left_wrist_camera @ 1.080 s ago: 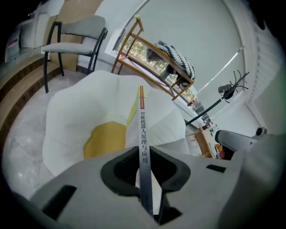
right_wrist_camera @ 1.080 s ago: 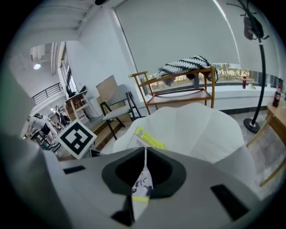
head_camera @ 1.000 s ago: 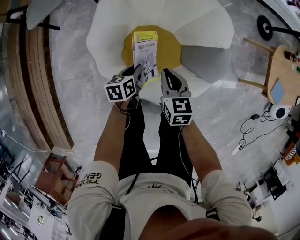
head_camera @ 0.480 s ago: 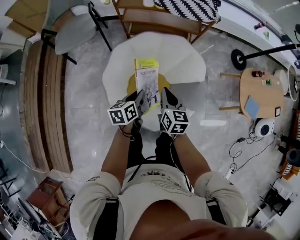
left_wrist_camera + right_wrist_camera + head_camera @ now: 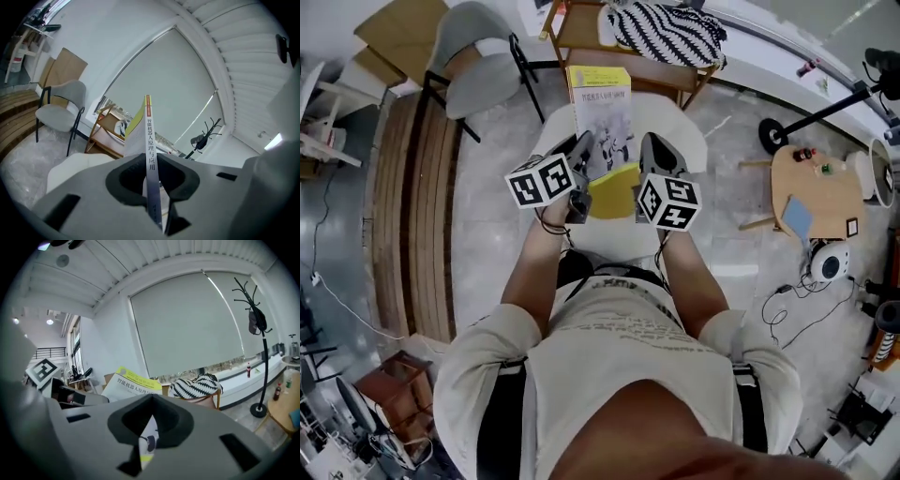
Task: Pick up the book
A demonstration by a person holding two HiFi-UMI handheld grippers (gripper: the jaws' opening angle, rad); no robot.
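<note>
Book (image 5: 605, 105) clamped by left hand-held gripper (image 5: 584, 150), right hand-held gripper (image 5: 652, 148), forearms (image 5: 532, 277) outstretched

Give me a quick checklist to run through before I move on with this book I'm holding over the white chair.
1. Left tongs clamped on the book at its spine: ok.
2. Right tongs gripping the book: ok, though only a corner shows between them.
3. Book lifted clear of the yellow cushion: ok.
4. Book closed, no pages hanging loose: cannot tell.
5. Book apart from the wooden rack with the striped pillow: ok.
</note>
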